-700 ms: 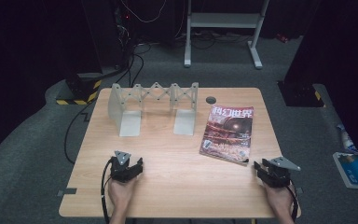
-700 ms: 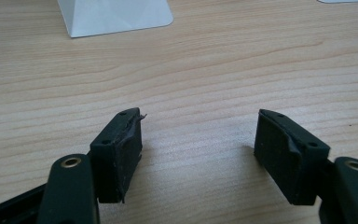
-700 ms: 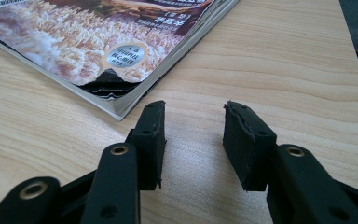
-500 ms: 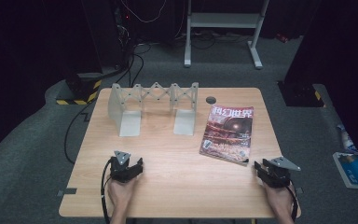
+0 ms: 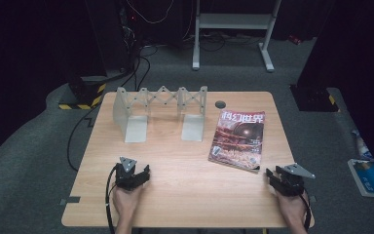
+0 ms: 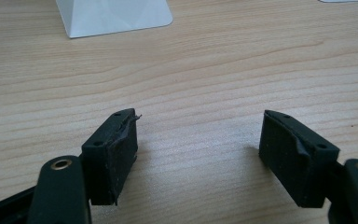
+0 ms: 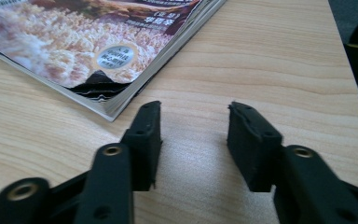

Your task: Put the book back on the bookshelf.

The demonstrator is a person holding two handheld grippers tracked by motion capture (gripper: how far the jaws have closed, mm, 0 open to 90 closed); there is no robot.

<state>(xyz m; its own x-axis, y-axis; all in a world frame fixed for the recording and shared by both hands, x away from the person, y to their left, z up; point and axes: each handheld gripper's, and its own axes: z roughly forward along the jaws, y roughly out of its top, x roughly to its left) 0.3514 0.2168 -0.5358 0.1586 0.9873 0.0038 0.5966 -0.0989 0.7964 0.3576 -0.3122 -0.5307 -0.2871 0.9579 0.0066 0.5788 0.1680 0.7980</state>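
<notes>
- High view: magazine [image 5: 237, 139], right of centre on wooden table [image 5: 175, 156].
- Right gripper [image 5: 273, 176], lower right, jaws spread, empty, near magazine corner.
- Left gripper [image 5: 137, 174], lower left, jaws spread, empty.

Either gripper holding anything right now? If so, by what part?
Nothing held. Left gripper and right gripper both stand open over bare table; the magazine lies untouched.

Magazine [image 5: 237, 140] flat, closed; table's right half

Table [image 5: 185, 165] pale matt wood grain; magazine [image 5: 237, 139] glossy paper; bookend rack [image 5: 161, 113] matt grey metal
</notes>
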